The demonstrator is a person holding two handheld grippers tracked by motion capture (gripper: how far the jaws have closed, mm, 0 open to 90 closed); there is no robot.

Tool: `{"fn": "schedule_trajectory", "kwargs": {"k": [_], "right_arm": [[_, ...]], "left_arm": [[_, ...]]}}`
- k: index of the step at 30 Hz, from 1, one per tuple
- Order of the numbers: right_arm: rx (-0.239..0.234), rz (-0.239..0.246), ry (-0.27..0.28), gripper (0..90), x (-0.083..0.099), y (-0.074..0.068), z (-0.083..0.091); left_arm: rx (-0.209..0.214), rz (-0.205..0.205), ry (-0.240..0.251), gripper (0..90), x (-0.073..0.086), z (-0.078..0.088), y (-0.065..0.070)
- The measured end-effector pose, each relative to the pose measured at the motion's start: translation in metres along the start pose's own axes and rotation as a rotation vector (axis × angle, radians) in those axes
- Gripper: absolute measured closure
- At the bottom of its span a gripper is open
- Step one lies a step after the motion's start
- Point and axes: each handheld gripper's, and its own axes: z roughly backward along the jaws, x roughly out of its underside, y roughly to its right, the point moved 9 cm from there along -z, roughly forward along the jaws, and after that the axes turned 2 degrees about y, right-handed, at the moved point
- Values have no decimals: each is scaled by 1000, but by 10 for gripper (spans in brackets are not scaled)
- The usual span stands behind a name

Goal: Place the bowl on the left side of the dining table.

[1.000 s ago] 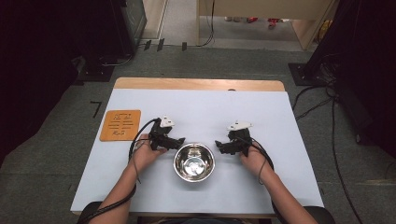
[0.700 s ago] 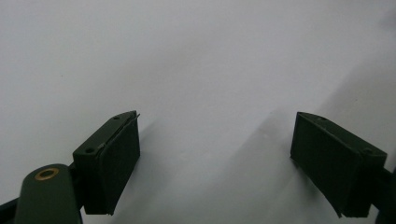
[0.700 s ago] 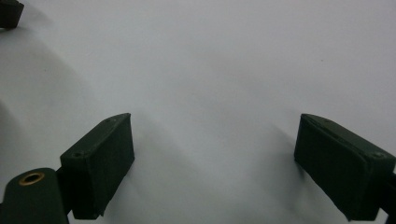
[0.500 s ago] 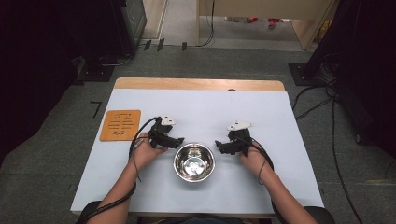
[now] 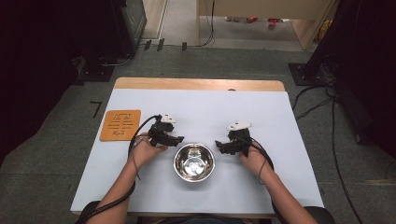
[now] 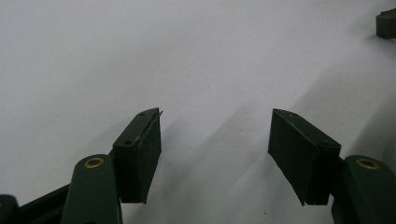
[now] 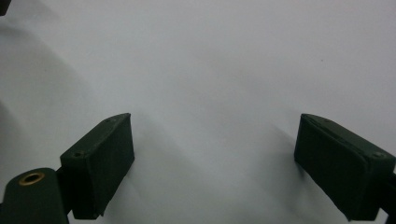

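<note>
A shiny steel bowl (image 5: 194,162) stands empty near the front middle of the white table (image 5: 210,107). My left gripper (image 5: 180,138) lies low just left of the bowl's far rim and points right. In the left gripper view my left gripper (image 6: 215,140) is open. Its jaws have just been closing, with bare table and nothing else between them. My right gripper (image 5: 217,144) sits just right of the bowl and points left. In the right gripper view my right gripper (image 7: 215,154) stands wide open over bare table.
An orange square mat (image 5: 120,124) lies at the table's left side. A strip of bare wood (image 5: 196,84) runs along the far edge. Cables (image 5: 135,140) trail from both grippers back along the person's forearms. Dark equipment stands on the floor around the table.
</note>
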Motion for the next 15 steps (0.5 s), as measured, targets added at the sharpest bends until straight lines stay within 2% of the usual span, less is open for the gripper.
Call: {"fn": "schedule_trajectory", "kwargs": {"k": [5,9,12,15], "right_arm": [[0,0,0,116,0,0,0],[0,1,0,116,0,0,0],[1,-3,-2,116,0,0,0],[1,-1,-1,116,0,0,0]], "left_arm": [[6,56,-4,374,-2,2,0],[5,31,-5,350,-2,4,0],[17,29,-1,325,-3,6,1],[41,46,-1,349,-5,9,3]]}}
